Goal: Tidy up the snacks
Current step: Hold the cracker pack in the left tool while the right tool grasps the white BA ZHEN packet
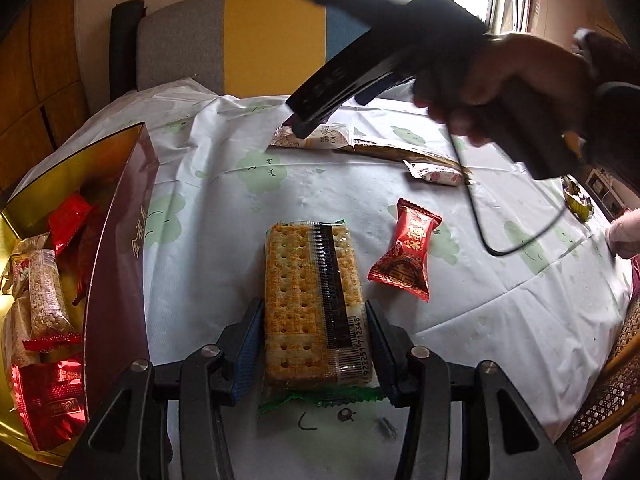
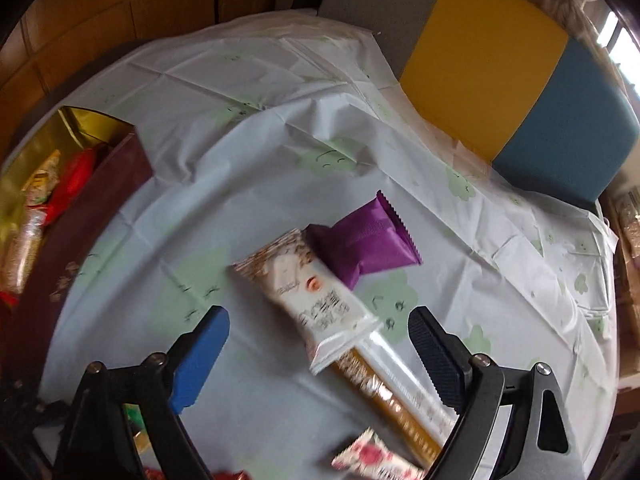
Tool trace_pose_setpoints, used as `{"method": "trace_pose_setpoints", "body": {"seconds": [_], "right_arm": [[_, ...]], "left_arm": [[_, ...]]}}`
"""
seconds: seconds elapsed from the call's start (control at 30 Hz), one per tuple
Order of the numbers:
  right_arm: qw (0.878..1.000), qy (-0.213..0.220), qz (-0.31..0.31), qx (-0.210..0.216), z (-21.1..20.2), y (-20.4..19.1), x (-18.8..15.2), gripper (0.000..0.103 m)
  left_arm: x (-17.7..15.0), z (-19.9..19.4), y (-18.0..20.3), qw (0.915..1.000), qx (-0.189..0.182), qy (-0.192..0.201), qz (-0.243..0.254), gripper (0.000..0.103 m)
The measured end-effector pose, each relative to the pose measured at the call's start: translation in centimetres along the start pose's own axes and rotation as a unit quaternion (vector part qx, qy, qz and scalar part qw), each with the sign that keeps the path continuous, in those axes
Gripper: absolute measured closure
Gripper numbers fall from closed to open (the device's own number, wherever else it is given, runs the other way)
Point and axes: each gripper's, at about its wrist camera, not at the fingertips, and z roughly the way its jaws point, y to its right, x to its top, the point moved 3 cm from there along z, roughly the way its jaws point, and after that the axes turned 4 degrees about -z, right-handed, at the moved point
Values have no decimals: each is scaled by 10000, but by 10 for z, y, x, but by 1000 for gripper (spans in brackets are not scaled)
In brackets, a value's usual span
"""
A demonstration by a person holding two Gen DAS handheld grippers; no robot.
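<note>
Two tongs: left clamped on cracker pack beside box, right agape over clear tablecloth.

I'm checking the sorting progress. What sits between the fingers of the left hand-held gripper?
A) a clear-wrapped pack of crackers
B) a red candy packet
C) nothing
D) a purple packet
A: in the left wrist view the cracker pack lies between the pads of the left hand-held gripper, while the red candy packet lies loose on the table.

Glossy, probably plastic cracker wrapper
</note>
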Motion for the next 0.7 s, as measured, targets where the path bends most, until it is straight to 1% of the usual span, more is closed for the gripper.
{"method": "trace_pose_setpoints", "body": {"seconds": [0.03,0.1,0.13,0.17,0.2,0.23,0.27,0.37,0.5,0.57,0.63,0.7], "right_arm": [[9999,-125,-37,-49,8,1,1,11],[9997,-196,-80,-127,19,1,1,12],[9996,-255,-69,-15,24,-1,1,19],[9996,-209,-92,141,22,-3,1,26],[9996,-118,-126,226,19,-6,2,49],[9997,-80,-166,178,16,-8,2,68],[9996,-111,-221,114,14,-11,1,68],[9986,-148,-413,312,6,-24,-10,69],[9981,-109,-225,554,-16,-29,-29,69],[9977,-177,-183,635,-25,-30,-44,69],[9983,-272,-109,511,-34,-27,-64,69],[9980,-394,36,491,-41,-20,-83,69]], "left_arm": [[0,0,0,10000,-5,-1,-3,53],[0,0,-1,10000,-19,-4,-18,53],[0,0,-1,10000,-29,-3,-29,53],[0,0,-1,10000,-32,-2,-30,53],[0,0,-1,10000,-39,-1,-37,53],[0,0,-1,10000,-42,1,-48,53],[0,0,-1,10000,-48,0,-72,53],[-1,0,-2,10000,-50,10,-77,53],[-1,0,-2,10000,-50,17,-64,53],[-1,0,-2,10000,-47,25,-63,53],[-2,0,-2,10000,-46,26,-65,53],[-1,0,-2,10000,-46,30,-63,53]]}}
